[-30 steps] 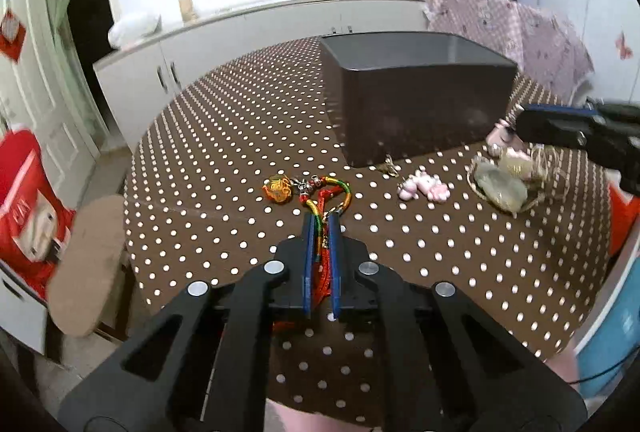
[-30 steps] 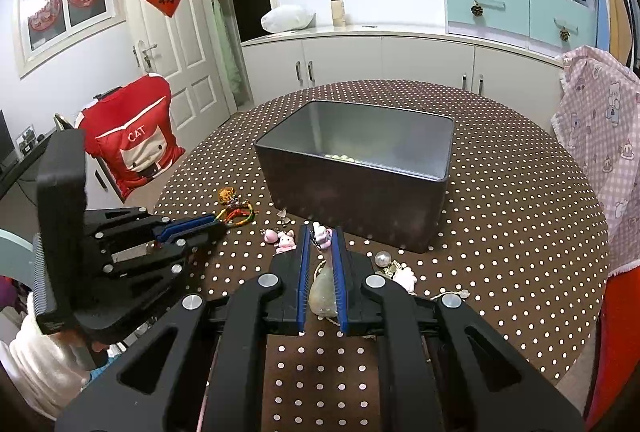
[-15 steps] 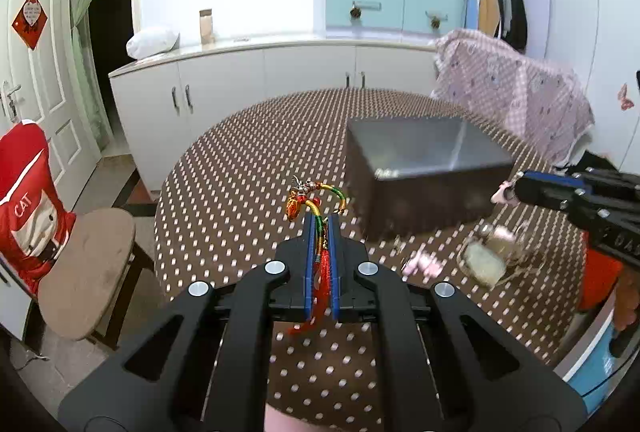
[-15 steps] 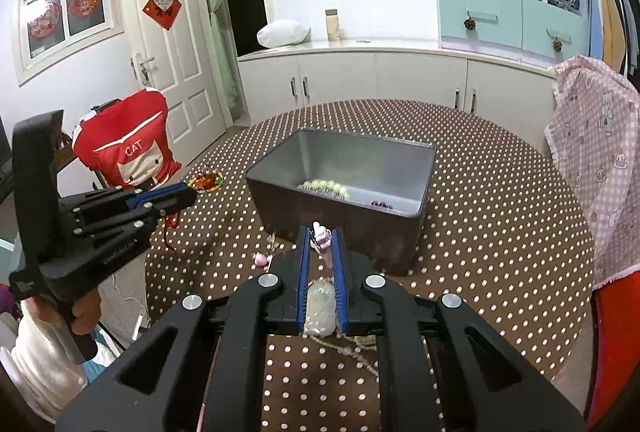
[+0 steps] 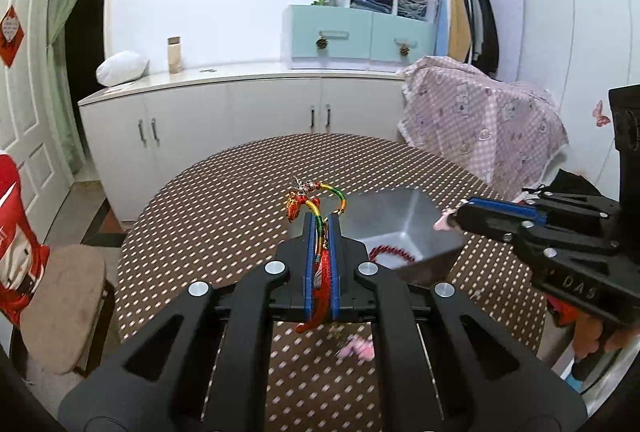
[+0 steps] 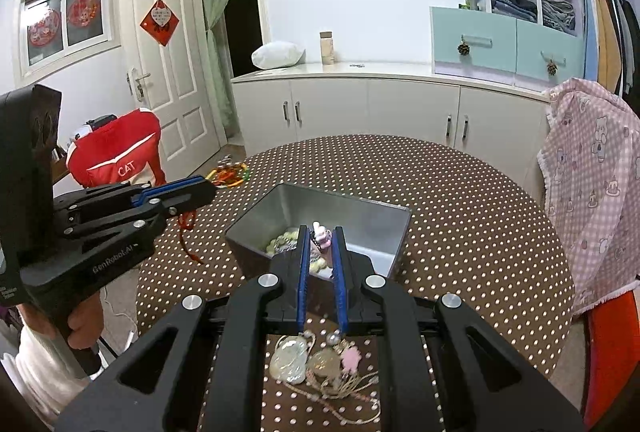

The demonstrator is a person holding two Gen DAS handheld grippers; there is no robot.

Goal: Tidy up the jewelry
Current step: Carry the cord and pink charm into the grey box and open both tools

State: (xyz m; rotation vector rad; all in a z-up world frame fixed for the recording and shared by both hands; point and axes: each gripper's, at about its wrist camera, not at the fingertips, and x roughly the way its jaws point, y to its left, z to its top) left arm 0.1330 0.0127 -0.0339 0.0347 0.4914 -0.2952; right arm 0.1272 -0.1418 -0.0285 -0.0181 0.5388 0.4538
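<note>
My left gripper (image 5: 322,222) is shut on a multicoloured braided cord bracelet (image 5: 316,193), held in the air; its red tassel (image 5: 318,312) hangs below the jaws. The same left gripper (image 6: 208,187) and bracelet (image 6: 228,173) show at the left of the right wrist view. My right gripper (image 6: 320,234) is shut on a charm cluster: a pink charm (image 6: 322,236) sits between the tips, and pale pendants (image 6: 292,360) dangle underneath. The right gripper (image 5: 460,218) enters from the right in the left wrist view. Both hover near the grey metal box (image 6: 394,232), which holds pale beads (image 6: 282,242) and a red bead bracelet (image 5: 394,254).
The round table (image 5: 224,216) has a brown polka-dot cloth; a blurred pink charm (image 5: 356,346) lies on it near me. A chair with a red cover (image 6: 116,155) stands left, a pink checked cloth (image 6: 592,191) hangs right. White cabinets (image 5: 240,119) line the far wall.
Both grippers have lifted off the table with their pieces and now hang higher, near the box. The bracelet and the pendant cluster no longer rest on the cloth.
</note>
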